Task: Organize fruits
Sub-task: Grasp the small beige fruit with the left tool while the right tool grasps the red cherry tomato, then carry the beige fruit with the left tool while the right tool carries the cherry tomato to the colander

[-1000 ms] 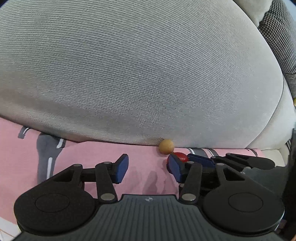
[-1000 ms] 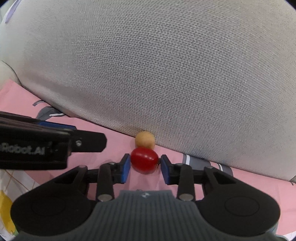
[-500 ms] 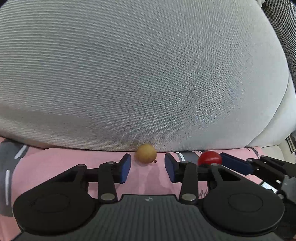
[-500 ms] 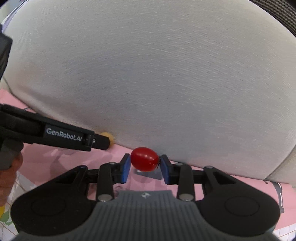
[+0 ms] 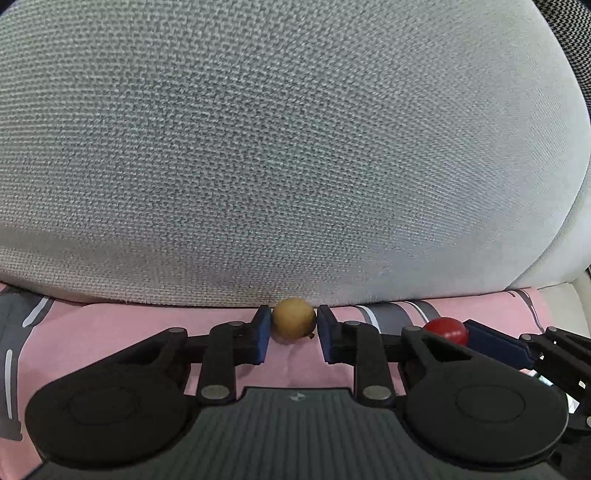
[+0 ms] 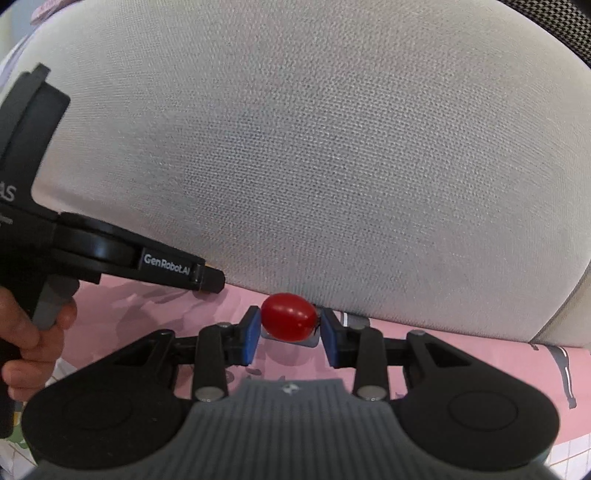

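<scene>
A small tan round fruit lies on the pink cloth against the foot of a grey cushion. My left gripper has its blue pads on either side of it, touching or nearly so. My right gripper is shut on a red cherry tomato and holds it just above the cloth. In the left wrist view the tomato and the right gripper's blue pad show at the right. In the right wrist view the left gripper's black body shows at the left, hiding the tan fruit.
The grey cushion fills the background in both views and blocks the way forward. A hand holds the left gripper's handle. The pink cloth carries grey printed shapes. A checkered fabric shows at the top right.
My left gripper has moved forward and closed in around the tan fruit. My right gripper has drawn away to the right with the tomato still in it.
</scene>
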`<state>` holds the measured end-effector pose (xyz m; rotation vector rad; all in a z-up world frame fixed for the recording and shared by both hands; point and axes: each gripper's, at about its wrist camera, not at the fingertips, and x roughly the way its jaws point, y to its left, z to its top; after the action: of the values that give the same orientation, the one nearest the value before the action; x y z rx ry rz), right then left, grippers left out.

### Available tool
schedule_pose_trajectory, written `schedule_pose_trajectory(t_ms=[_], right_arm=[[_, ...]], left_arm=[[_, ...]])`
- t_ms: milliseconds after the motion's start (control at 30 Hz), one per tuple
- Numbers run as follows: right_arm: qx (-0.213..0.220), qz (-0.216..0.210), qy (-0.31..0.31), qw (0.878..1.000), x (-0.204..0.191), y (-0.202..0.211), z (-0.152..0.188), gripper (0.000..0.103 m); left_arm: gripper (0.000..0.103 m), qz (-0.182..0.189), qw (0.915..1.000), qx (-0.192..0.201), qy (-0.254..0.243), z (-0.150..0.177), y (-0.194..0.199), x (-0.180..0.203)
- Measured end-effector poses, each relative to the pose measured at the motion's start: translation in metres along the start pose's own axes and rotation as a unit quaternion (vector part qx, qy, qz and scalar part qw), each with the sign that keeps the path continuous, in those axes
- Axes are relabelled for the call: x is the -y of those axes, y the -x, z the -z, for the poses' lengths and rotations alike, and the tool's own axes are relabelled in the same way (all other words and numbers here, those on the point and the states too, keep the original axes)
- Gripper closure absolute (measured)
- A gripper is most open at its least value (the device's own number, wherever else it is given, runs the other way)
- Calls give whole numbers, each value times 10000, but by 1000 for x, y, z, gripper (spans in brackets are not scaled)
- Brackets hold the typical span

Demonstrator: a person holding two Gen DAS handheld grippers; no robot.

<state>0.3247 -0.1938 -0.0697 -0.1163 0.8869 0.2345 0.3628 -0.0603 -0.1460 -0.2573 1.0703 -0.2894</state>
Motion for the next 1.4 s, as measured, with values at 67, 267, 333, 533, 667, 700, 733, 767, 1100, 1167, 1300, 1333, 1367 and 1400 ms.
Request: schedule_pose_trajectory(t_ms=[67, 267, 333, 533, 667, 700, 733, 767, 1100, 1167, 1300, 1333, 1367, 1400], right_arm=[[66, -49, 11, 10000, 1, 8, -1, 71], [333, -224, 26, 9992, 2, 31, -1, 71], [443, -289, 33, 9986, 2, 43, 2, 71], [712, -353, -51, 9968, 6, 82, 18, 71], [812, -274, -194, 9961, 14, 106, 36, 71], [821, -258, -231, 9960, 16, 112, 40, 71], [823, -227, -270, 9960, 17, 122, 46, 71], [814, -192, -293, 9961, 19, 125, 51, 71], [541, 145, -488, 9972, 39, 161, 113, 71], [506, 201, -536, 9971, 49, 167, 127, 71], [514, 251, -665, 9961, 59, 168, 135, 71], [522, 253, -673, 9960, 59, 165, 135, 71], [533, 255, -676, 9960, 60, 164, 135, 71], [539, 252, -668, 9960, 61, 161, 135, 71]], left_arm=[[73, 18, 10000, 45, -2, -1, 8, 7], [73, 119, 9994, 311, 14, 6, 54, 14], [73, 135, 9992, 385, -5, 10, 69, 18], [73, 212, 9972, 576, -422, 25, 113, 54], [73, 325, 9943, 670, -768, 37, 132, 84], [73, 366, 9933, 674, -867, 41, 135, 93], [73, 404, 9923, 673, -953, 45, 150, 90], [73, 426, 9916, 666, -1027, 49, 148, 93], [73, 660, 9844, 282, -1608, 85, 155, 145], [73, 685, 9840, 159, -1637, 92, 158, 144], [73, 715, 9838, -89, -1643, 99, 145, 154], [73, 711, 9837, -144, -1648, 101, 143, 155], [73, 698, 9837, -194, -1647, 101, 138, 157], [73, 668, 9838, -250, -1642, 101, 133, 158]])
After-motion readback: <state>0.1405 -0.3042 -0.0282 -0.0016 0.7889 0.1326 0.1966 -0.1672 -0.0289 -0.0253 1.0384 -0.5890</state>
